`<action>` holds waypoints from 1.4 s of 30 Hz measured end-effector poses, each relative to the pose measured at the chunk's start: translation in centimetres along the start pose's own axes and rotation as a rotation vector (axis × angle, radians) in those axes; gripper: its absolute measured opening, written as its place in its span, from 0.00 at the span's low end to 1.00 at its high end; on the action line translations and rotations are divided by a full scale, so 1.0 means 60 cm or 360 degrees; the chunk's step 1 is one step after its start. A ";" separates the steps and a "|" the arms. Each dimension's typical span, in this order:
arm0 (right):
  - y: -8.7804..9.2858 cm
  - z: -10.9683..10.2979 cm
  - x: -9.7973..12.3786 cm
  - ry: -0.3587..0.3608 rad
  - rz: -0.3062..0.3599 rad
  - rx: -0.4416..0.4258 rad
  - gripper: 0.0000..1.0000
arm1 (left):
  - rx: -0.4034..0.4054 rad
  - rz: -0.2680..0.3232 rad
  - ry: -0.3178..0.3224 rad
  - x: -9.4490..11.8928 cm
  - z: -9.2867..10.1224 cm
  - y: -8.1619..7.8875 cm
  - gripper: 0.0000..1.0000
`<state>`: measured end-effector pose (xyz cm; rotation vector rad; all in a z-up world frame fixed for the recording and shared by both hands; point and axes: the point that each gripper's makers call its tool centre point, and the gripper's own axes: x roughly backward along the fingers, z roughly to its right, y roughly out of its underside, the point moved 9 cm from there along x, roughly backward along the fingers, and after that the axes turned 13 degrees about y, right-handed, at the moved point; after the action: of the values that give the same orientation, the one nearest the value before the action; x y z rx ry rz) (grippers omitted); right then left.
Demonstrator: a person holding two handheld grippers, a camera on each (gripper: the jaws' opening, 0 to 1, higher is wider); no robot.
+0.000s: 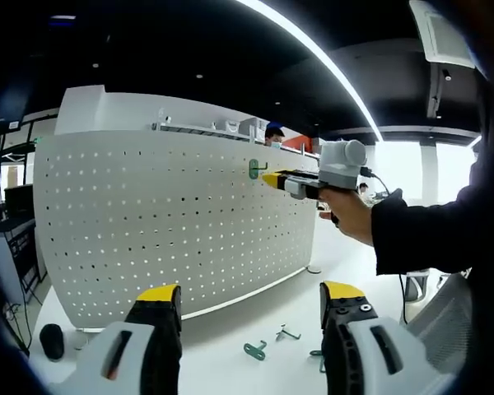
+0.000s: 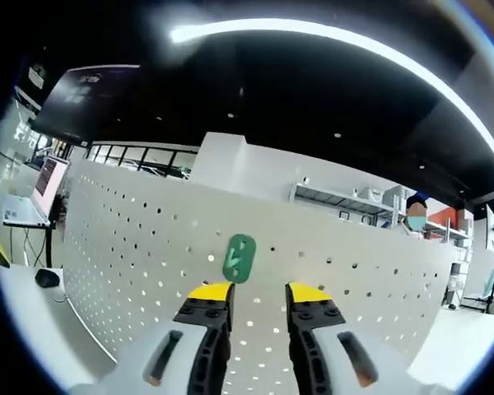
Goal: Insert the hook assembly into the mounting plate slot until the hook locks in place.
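White pegboard [image 2: 148, 247], green hook [image 2: 239, 257] mounted

Left gripper view: far, facing pegboard [image 1: 173, 222]. Right gripper view: close. Shared: green hook [image 2: 239, 257].

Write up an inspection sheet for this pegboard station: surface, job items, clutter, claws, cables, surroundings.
Surface: white table carrying an upright white pegboard.
Job's things: one green hook sits against the pegboard, near its top edge; whether it is locked cannot be told. Spare hooks lie loose on the table in front of the board.
Clutter: small dark object on the table by the board's left end.
Claws: left claw open, holding nothing, over the table. Right claw open just below the green hook, not touching it.
Cables: one dark cable trails from the right claw's camera box.
Surroundings: shelving behind the board, ceiling light strip, a person beyond the board.
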<state>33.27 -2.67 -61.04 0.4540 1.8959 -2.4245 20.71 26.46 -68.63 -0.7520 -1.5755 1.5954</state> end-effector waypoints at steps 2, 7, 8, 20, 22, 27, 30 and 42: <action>-0.002 0.002 0.004 -0.0003 0.0007 0.0004 0.24 | 0.0002 -0.0002 0.0000 0.000 0.001 -0.001 0.70; -0.009 0.007 0.016 -0.0014 0.0024 0.0005 0.25 | -0.0009 -0.0012 -0.0003 0.000 0.002 -0.001 0.69; -0.010 0.008 0.018 -0.0017 0.0028 0.0001 0.25 | -0.0010 -0.0016 -0.0003 0.000 0.002 -0.001 0.69; -0.015 0.027 0.061 -0.0030 0.0049 -0.0003 0.25 | -0.0022 -0.0091 -0.0006 -0.007 0.000 0.009 0.67; -0.016 0.031 0.071 -0.0033 0.0048 -0.0011 0.25 | -0.0023 -0.0104 -0.0009 -0.008 0.000 0.012 0.67; -0.016 0.039 0.093 -0.0044 0.0048 -0.0020 0.26 | -0.0012 -0.0118 -0.0013 -0.008 0.000 0.018 0.67; -0.015 0.043 0.101 -0.0051 0.0040 -0.0022 0.26 | -0.0012 -0.0125 -0.0015 -0.008 0.000 0.020 0.66; -0.023 0.056 0.158 -0.0092 0.0040 -0.0054 0.26 | -0.0010 -0.0156 -0.0018 -0.013 -0.004 0.022 0.65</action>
<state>23.22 -4.03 -61.32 0.3992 1.8935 -2.3595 21.16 25.98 -70.00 -0.6598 -1.6015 1.5271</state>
